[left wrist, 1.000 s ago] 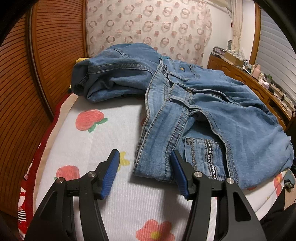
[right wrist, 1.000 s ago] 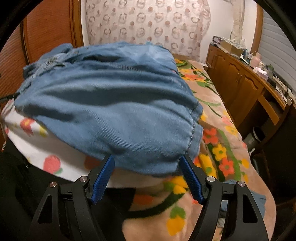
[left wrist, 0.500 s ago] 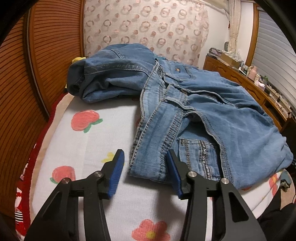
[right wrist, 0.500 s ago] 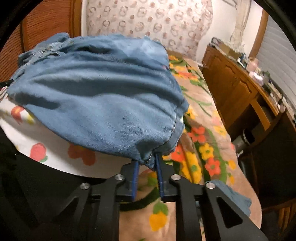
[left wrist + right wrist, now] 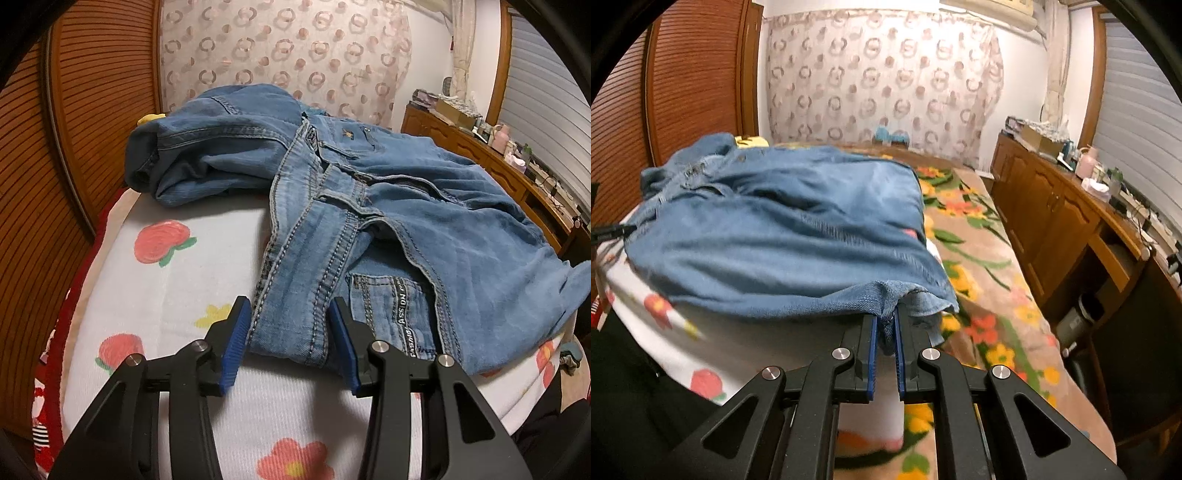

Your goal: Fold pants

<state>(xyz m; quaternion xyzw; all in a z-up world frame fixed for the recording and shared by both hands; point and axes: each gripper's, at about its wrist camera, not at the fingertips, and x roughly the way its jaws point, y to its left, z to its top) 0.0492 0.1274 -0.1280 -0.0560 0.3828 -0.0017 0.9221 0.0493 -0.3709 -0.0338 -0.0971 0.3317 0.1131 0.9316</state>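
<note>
Blue jeans (image 5: 388, 206) lay crumpled across a flower-print bed (image 5: 177, 280), the grasping step of the fold under way. The right gripper (image 5: 885, 332) was closing on the jeans' hem at the bed's near edge, denim pinched between its blue pads, jaws nearly together. The left gripper (image 5: 288, 332) stood partly open at the bed's near side, straddling the seamed edge of the jeans; its pads flanked the cloth, though whether they pressed it could not be told. A second earlier both sets of jaws had stood wider, the right one merely framing the hem, which had since been gathered and raised slightly. The next move likely called for the left to bite firmly, then both to lift and carry the cloth over
</note>
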